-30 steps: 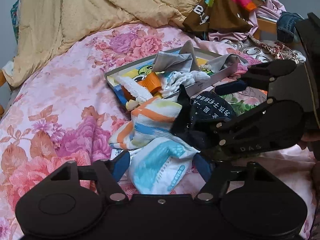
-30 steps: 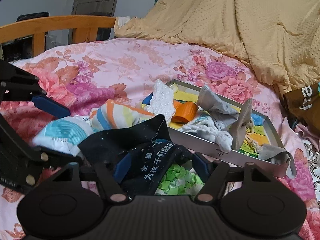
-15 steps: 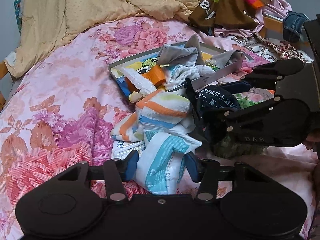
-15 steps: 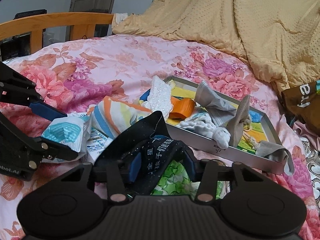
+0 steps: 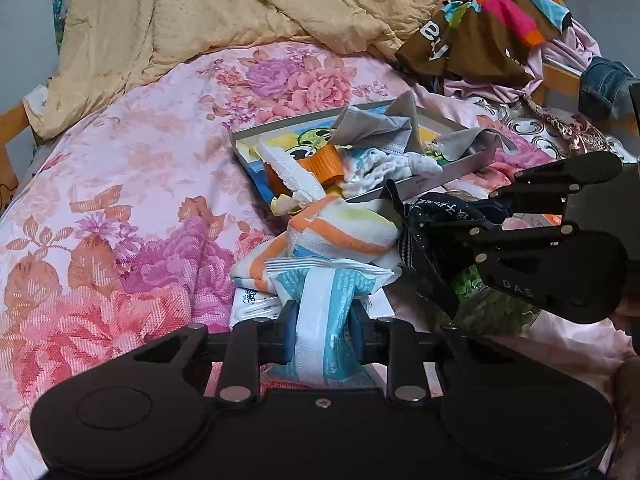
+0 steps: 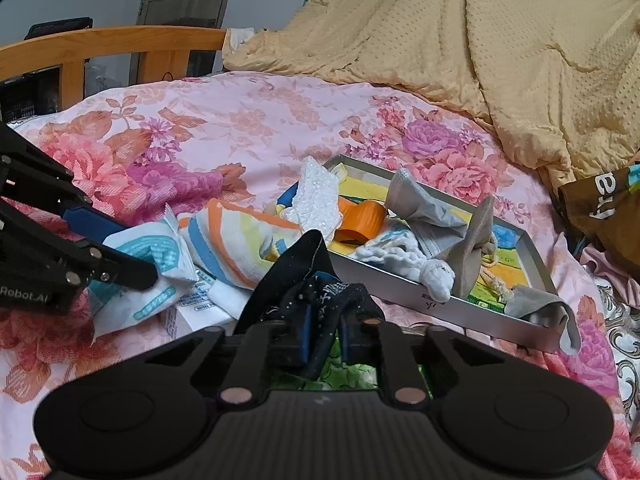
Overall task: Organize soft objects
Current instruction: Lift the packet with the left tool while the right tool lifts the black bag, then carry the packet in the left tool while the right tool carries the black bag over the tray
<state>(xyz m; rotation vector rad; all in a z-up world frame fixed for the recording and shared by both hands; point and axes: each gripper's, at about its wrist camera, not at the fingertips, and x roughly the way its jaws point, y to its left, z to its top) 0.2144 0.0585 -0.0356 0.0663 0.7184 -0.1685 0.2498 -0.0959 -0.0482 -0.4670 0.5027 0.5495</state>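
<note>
1. Left gripper (image 5: 322,330): jaws have just been closing and are now clamped on the white-and-teal packet (image 5: 324,304). Blue pads press both sides and the packet bulges above them. Its lower end is hidden behind the gripper body.
2. Right gripper (image 6: 324,338): jaws have just been closing, now pinched on the black printed cloth (image 6: 316,292). The fabric is bunched between the pads and the print on it is too crumpled to read.
3. Both held items sit on the floral bedspread (image 5: 132,184), just off the near edge of the grey tray (image 6: 440,300).
4. A green leaf-print item (image 6: 352,364) lies under the black cloth, mostly covered. Can't tell what it is.
5. Striped towel (image 5: 344,228) lies between the packet and the tray, touching both; its underside is buried.
6. In the tray: white knit piece (image 6: 404,256), grey cloths (image 6: 424,208), orange item (image 6: 360,218), white textured cloth (image 6: 316,200) hanging over the near-left corner. They overlap, so the tray floor is mostly covered.
7. Flat printed sachets (image 6: 192,300) under the packet, partly covered.
8. Yellow blanket (image 6: 500,48) is piled along the far edge of the bed, cut off by the frame.
9. Clothes heap (image 5: 492,24) at the far right corner of the bed; pieces can't be separated.
</note>
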